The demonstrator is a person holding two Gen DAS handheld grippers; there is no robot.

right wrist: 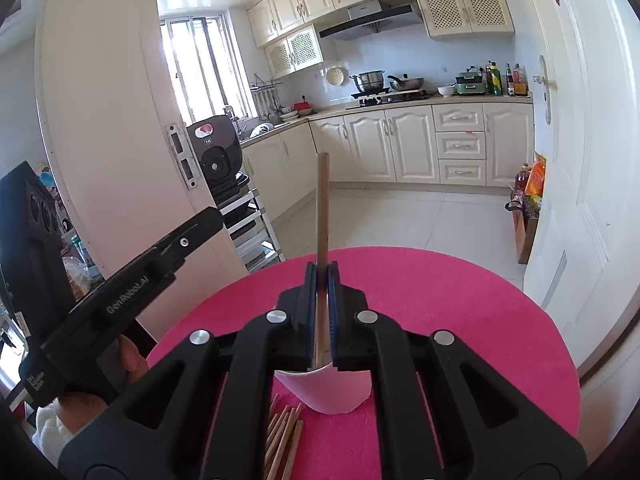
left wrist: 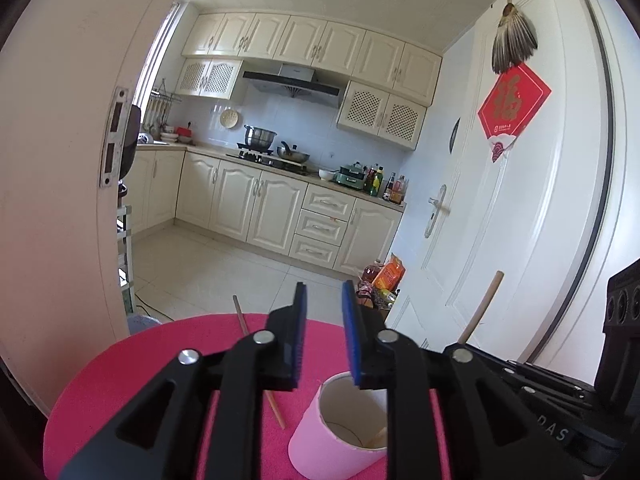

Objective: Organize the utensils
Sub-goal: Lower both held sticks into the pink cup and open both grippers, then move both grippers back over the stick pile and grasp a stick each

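A white paper cup (left wrist: 344,436) stands on the round pink table (left wrist: 120,384); it also shows in the right wrist view (right wrist: 328,390). My right gripper (right wrist: 321,270) is shut on a wooden chopstick (right wrist: 322,208), held upright over the cup; its top end shows in the left wrist view (left wrist: 482,306). My left gripper (left wrist: 324,294) is open and empty, just above and left of the cup. One chopstick (left wrist: 256,356) lies on the table left of the cup. Several more chopsticks (right wrist: 284,436) lie in a bundle in front of the cup. Something pale lies inside the cup.
The table (right wrist: 460,320) stands in a doorway to a kitchen. A white door (left wrist: 500,200) hangs open on the right, a door frame (left wrist: 60,160) on the left. Bottles and bags (left wrist: 384,276) sit on the floor by the door. Cabinets (right wrist: 400,144) line the far wall.
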